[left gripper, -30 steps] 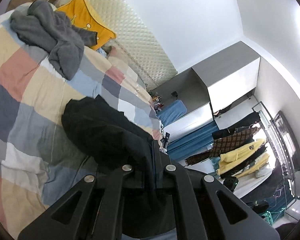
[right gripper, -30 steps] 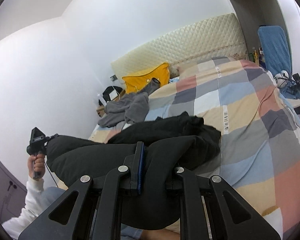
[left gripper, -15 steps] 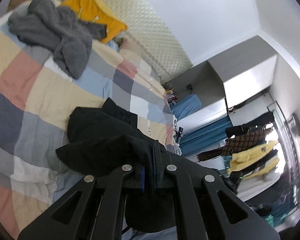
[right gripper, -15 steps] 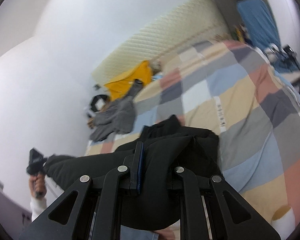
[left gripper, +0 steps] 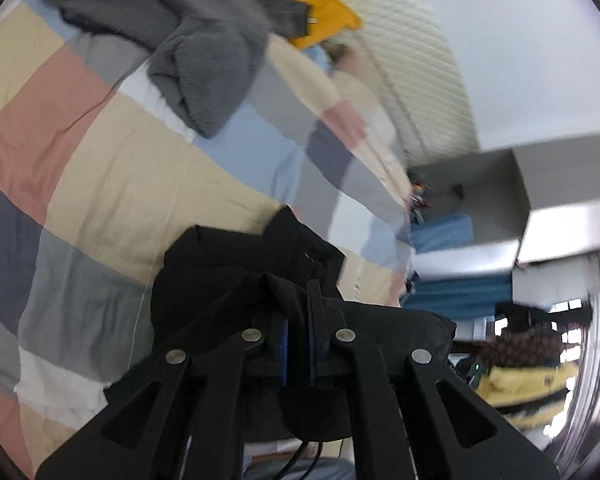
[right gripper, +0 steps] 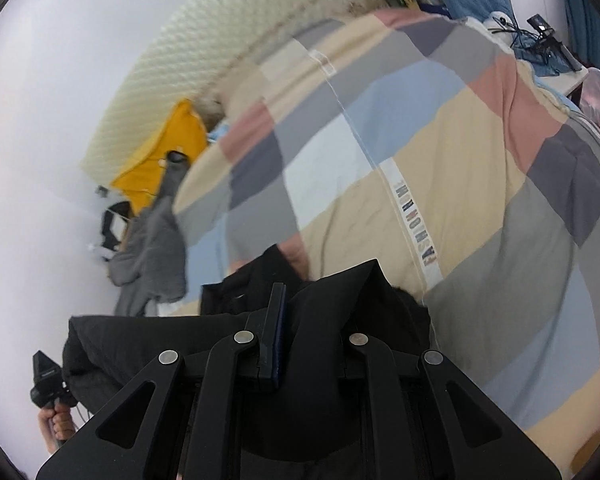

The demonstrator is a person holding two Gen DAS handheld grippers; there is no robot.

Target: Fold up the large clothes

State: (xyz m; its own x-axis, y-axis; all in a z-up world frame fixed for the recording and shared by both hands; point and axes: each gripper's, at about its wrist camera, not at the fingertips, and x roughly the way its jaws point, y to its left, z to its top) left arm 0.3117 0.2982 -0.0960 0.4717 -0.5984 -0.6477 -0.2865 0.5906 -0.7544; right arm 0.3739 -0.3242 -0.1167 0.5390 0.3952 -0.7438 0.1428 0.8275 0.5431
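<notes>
Both grippers, left gripper (left gripper: 298,344) and right gripper (right gripper: 296,340), have swung forward over the bed (right gripper: 480,168), each pinching the black garment (left gripper: 236,264) I carry; next I lay it flat, I judge.

One text can be read: "FASHIONHOME", in capital letters, printed along a narrow white strip (right gripper: 414,224) sewn onto the patchwork bedcover (right gripper: 480,128) in the right wrist view. The strip runs from the middle of the bed toward its foot edge. Nothing else is legible in either view.
</notes>
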